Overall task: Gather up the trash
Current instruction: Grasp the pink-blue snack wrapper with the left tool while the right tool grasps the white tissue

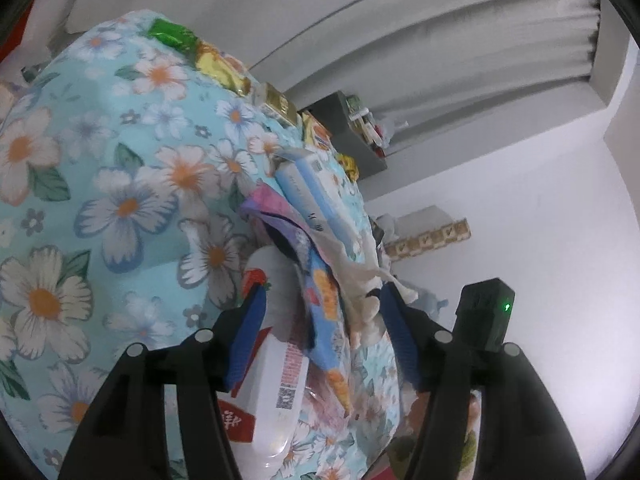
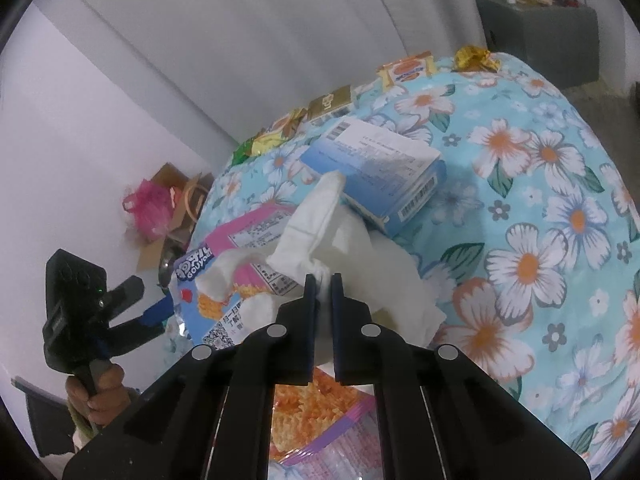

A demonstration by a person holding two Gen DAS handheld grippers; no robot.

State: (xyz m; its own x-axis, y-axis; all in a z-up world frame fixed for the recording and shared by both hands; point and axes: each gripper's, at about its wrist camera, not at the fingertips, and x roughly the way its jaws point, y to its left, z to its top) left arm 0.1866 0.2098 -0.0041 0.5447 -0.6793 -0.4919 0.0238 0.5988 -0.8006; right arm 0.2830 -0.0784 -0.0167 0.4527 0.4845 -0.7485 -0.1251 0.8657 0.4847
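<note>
Trash lies in a heap on a floral cloth. My right gripper is shut on a crumpled white tissue that lies over a pink snack bag and against a blue box. My left gripper stands open. A blue and orange snack wrapper hangs between its blue fingers, and a white bottle with a red label lies under the left one. The tissue shows beside the right finger. In the right wrist view the left gripper reaches the wrapper's edge.
Gold, yellow and green wrappers and an orange biscuit packet line the cloth's far edge. A grey cabinet with small items stands beyond. A cardboard box with a pink bag sits by the white wall. A hand holds the left gripper's handle.
</note>
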